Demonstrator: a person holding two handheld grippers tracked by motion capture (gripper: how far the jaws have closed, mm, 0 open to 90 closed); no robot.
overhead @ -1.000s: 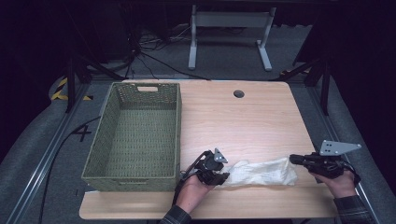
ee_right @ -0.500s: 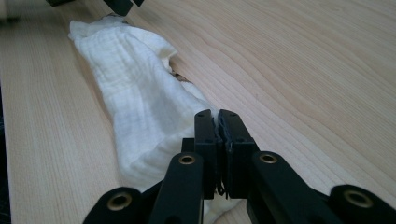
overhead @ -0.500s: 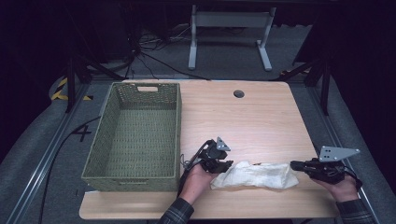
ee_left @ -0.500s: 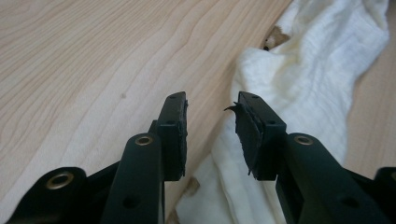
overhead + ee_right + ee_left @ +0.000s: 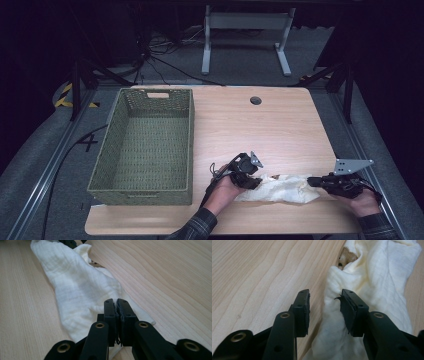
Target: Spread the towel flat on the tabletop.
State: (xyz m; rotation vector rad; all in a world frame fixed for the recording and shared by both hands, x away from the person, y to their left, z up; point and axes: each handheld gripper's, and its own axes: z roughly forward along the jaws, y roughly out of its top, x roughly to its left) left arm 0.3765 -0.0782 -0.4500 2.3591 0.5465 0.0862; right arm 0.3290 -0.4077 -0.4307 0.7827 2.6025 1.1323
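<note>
Your left gripper [image 5: 248, 172] sits at the left end of the cream cloth [image 5: 280, 187], which lies bunched along the near edge of the table [image 5: 280, 125], at about five o'clock from the table's middle. Its fingers [image 5: 303, 307] stand apart and have just been opening; a fold of the cloth lies between them, against the right-hand one, not pinched. Past them, at one o'clock in the left gripper view, a small brown furry thing [image 5: 345, 257] peeps from the folds. Your right gripper [image 5: 320, 182] holds the cloth's right end, its fingers [image 5: 110, 312] pressed together on the fabric edge. The green woven basket [image 5: 145, 145] stands at nine o'clock on the table, well apart from the cloth.
</note>
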